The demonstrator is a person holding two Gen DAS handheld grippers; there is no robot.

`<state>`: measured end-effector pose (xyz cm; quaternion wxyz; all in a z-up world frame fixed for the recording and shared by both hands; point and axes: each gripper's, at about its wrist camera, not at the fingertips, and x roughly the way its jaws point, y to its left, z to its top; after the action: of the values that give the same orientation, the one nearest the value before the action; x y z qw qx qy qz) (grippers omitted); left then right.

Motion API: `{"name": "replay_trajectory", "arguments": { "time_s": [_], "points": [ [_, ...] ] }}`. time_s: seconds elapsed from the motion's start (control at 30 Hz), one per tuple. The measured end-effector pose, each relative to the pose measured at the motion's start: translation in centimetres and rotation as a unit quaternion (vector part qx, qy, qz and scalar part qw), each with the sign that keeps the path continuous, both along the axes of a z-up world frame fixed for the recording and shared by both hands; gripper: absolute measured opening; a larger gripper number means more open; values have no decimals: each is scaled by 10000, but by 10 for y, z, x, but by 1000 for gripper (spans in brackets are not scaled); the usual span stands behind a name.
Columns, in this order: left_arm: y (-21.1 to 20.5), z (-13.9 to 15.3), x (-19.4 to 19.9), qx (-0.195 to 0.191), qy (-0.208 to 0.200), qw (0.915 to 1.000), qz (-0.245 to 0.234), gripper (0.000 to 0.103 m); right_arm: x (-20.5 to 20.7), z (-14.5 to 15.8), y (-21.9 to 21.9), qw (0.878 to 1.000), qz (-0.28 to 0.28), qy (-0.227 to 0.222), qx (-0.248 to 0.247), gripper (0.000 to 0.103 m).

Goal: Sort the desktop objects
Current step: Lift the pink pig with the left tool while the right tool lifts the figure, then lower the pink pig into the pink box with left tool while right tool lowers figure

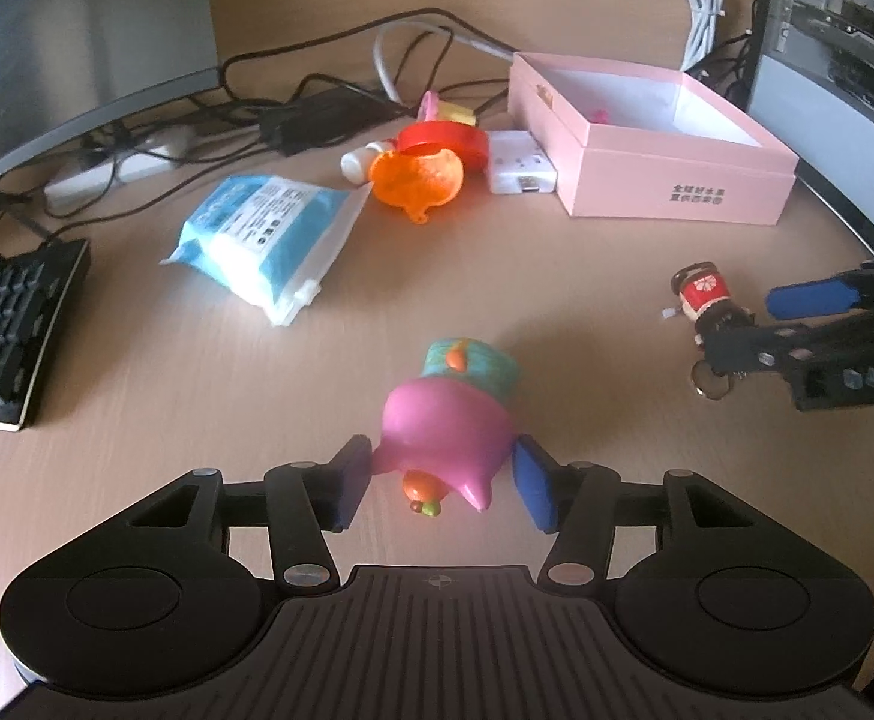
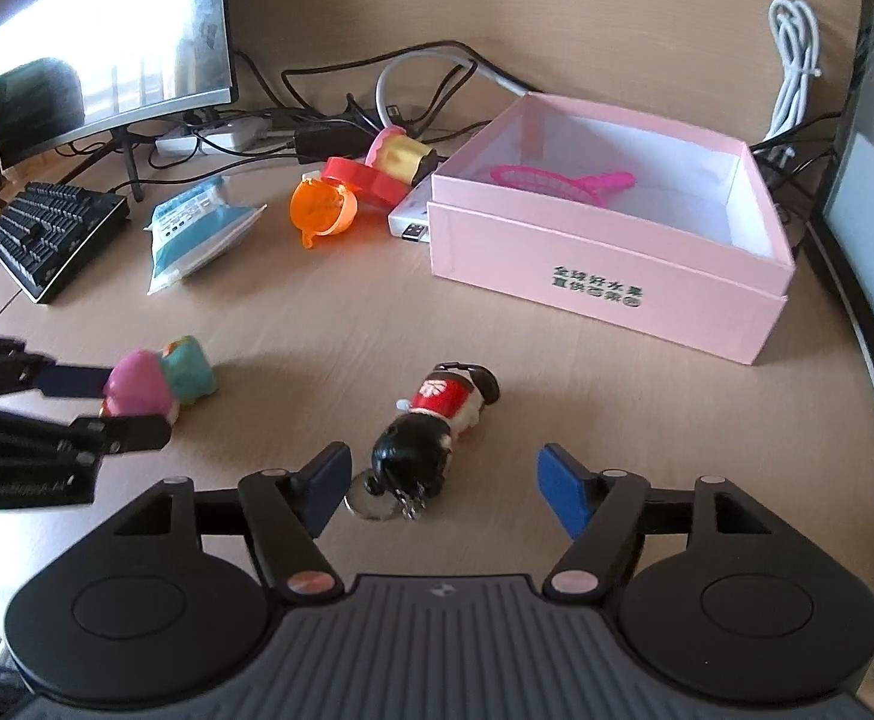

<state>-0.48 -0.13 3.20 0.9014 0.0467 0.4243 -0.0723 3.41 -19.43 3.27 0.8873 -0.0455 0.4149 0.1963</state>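
right wrist view: pink cardboard box (image 2: pixel 607 276) contains a pink plastic net scoop (image 2: pixel 562 182). left gripper (image 1: pixel 442 477) clenched on glossy pink-and-teal toy figure (image 1: pixel 445 420) on desk; right gripper (image 2: pixel 442 489) released around black-haired keychain doll (image 2: pixel 431 426).

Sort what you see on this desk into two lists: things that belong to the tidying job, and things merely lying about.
Job: pink toy figure, doll keychain, orange toy, red ring, yellow-and-pink toy, pink box holding a pink net.

Lying about: keyboard, monitor, cables, tissue pack, white adapter.

Black grippers (image 1: pixel 442 480) with blue-padded jaws, silver screws.
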Motion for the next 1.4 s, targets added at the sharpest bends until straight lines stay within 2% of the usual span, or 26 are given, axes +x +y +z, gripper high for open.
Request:
{"name": "replay_trajectory", "arguments": {
  "time_s": [0.2, 0.37, 0.43, 0.6, 0.7, 0.77, 0.87, 1.0, 1.1, 1.23, 1.4],
  "points": [
    [2, 2, 4, -22, 7, 10000, 9, 67, 20, -10, 17, 9998, -92, 192, 0, 69],
    [-5, -4, 20, 25, 78, 10000, -41, 65, 25, -9, 22, 9995, 0, 211, -256, 40],
    [-8, -5, 24, 41, 87, 9999, -57, 57, 25, -7, 20, 9992, 42, 283, -284, 30],
    [-15, 8, 24, 27, -26, 9997, -262, 53, 14, 10, 5, 9992, 113, 348, -181, 29],
    [-17, 39, 23, -148, -354, 9981, -476, 53, 2, 50, -11, 9999, 152, -43, -41, 29],
    [-20, 68, 26, -201, -785, 9948, -611, 53, -7, 93, -26, 9981, 129, -589, 91, 29],
    [-28, 106, 40, -316, -1320, 9882, -706, 53, -15, 149, -44, 9907, -3, -1337, 242, 29],
    [-53, 135, 67, -414, -1659, 9808, -933, 53, -10, 196, -65, 9794, -263, -1976, 329, 29],
    [-80, 137, 89, -316, -1725, 9776, -1160, 53, 3, 210, -78, 9733, -509, -2223, 248, 29],
    [-122, 125, 124, -306, -1489, 9762, -1544, 53, 28, 219, -95, 9684, -918, -2309, 222, 29],
    [-156, 108, 163, -155, -1589, 9638, -2134, 56, 72, 217, -109, 9684, -1186, -2147, 455, 29]
  ]
}}
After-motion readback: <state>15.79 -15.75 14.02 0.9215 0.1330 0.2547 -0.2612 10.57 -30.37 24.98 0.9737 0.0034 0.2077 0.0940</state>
